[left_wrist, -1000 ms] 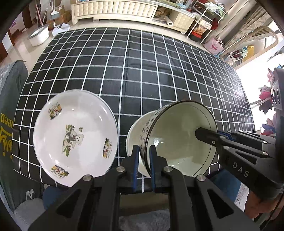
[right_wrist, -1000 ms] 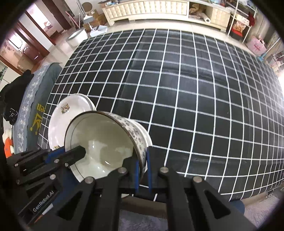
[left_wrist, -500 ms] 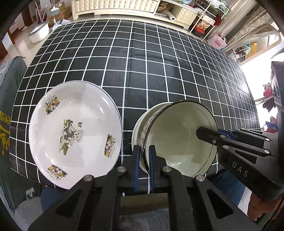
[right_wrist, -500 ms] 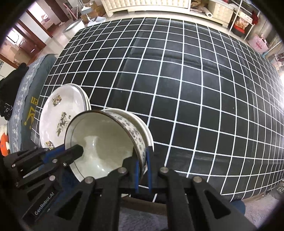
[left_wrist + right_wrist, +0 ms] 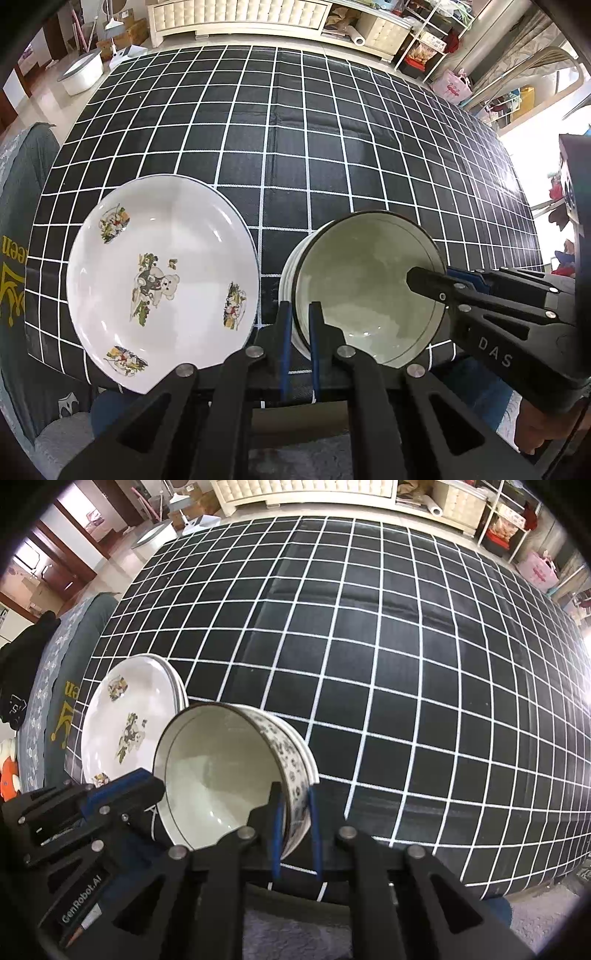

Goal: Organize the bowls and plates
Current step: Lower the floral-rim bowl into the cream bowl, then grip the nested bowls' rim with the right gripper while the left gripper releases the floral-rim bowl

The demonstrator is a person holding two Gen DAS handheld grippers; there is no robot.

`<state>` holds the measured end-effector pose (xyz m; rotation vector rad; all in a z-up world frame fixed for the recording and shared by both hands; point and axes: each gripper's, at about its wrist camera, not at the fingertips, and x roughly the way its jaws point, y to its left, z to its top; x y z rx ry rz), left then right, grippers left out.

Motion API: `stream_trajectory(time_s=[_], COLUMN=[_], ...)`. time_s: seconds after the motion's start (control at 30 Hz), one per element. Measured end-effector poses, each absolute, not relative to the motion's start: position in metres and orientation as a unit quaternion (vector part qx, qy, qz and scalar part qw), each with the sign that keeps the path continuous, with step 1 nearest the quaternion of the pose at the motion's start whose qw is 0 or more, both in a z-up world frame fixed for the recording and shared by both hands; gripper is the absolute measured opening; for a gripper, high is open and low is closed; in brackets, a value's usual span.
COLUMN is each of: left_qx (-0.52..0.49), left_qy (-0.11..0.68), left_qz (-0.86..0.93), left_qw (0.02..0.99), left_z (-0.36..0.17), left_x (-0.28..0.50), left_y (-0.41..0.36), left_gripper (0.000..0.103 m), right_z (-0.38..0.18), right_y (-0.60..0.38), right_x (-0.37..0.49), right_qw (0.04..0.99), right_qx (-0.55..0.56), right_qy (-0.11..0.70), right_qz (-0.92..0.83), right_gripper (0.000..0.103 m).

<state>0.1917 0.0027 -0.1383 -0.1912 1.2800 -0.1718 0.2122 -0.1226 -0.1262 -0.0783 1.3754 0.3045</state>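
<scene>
White bowl [image 5: 221,771] lower, right hand-held gripper [image 5: 294,805] loosening.

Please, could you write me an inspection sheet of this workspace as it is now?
Surface: black checked tablecloth.
Job's things: bear-print plate stack, near left; patterned bowl nested on other bowls, right of it.
Clutter: nothing seen.
Grippers: left tongs shut on the bowl's rim; right tongs have just been opening, rim between the pads.
Cables: nothing seen.
Surroundings: white cabinet, wire shelves, white basin on the floor.
</scene>
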Motion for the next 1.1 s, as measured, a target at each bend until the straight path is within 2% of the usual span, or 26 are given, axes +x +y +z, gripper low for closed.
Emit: stream_trajectory(time_s=[0.2,0.33,0.4,0.53,1.0,1.07,1.1], left_qx=[-0.089,-0.094,-0.093,-0.094,-0.096,-0.096,-0.097], left_qy=[0.588,0.584,0.58,0.574,0.574,0.574,0.574], left_qz=[-0.084,-0.083,-0.081,-0.081,-0.073,-0.072,-0.072], left_qw=[0.8,0.802,0.805,0.809,0.81,0.81,0.81], left_z=[-0.129,-0.124,-0.122,-0.12,-0.126,-0.127,-0.127], left_x=[0.187,0.182,0.178,0.173,0.162,0.162,0.162], left_y=[0.002,0.005,0.009,0.015,0.032,0.032,0.032], left_gripper=[0.008,0.019,0.021,0.027,0.027,0.035,0.035], right_z=[-0.121,-0.121,-0.12,-0.121,-0.119,-0.119,-0.12], right_y=[-0.123,-0.127,-0.131,-0.135,-0.148,-0.15,-0.151], right_x=[0.21,0.208,0.206,0.204,0.189,0.188,0.189], right_qw=[0.765,0.772,0.775,0.784,0.801,0.803,0.804], right_qx=[-0.048,-0.055,-0.049,-0.059,-0.019,-0.013,-0.011], right_qy=[0.625,0.617,0.615,0.604,0.583,0.58,0.579], right_qz=[0.144,0.138,0.141,0.131,0.134,0.137,0.136], right_gripper=[0.019,0.031,0.033,0.048,0.052,0.053,0.056])
